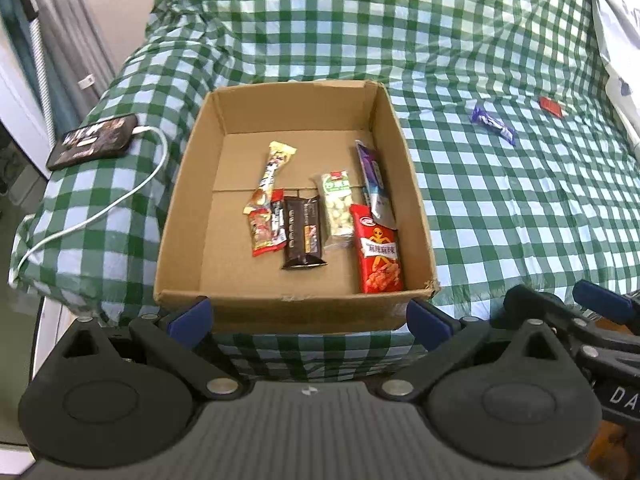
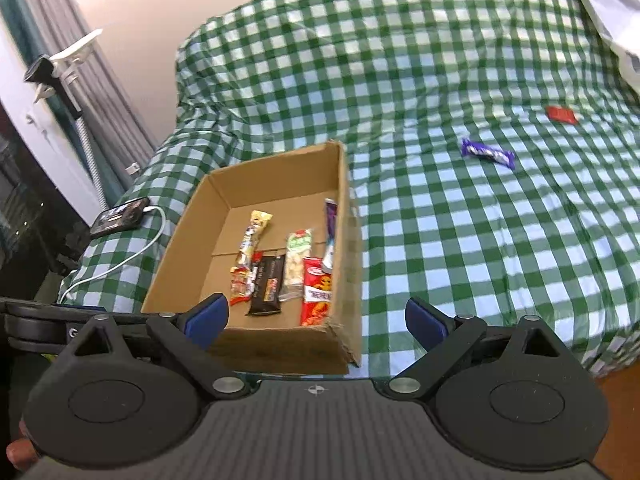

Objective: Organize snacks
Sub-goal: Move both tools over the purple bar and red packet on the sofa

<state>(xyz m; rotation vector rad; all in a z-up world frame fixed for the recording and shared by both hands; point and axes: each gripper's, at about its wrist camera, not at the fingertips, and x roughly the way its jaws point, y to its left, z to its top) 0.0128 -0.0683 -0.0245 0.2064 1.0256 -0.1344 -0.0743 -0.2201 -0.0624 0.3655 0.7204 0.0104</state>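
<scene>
An open cardboard box rests on a green checked bedspread. Inside it lie several snacks: a yellow bar, a small red packet, a dark chocolate bar, a green nut packet, a purple packet and a red spicy-snack packet. Out on the spread lie a purple candy bar and a small red packet. My left gripper hangs open at the box's near wall. My right gripper is open, also nothing held.
A phone with a white charging cable lies at the bed's left edge. Curtains and a clip lamp stand to the left. White bedding lies at the far right. The right gripper's body shows at the left wrist view's lower right.
</scene>
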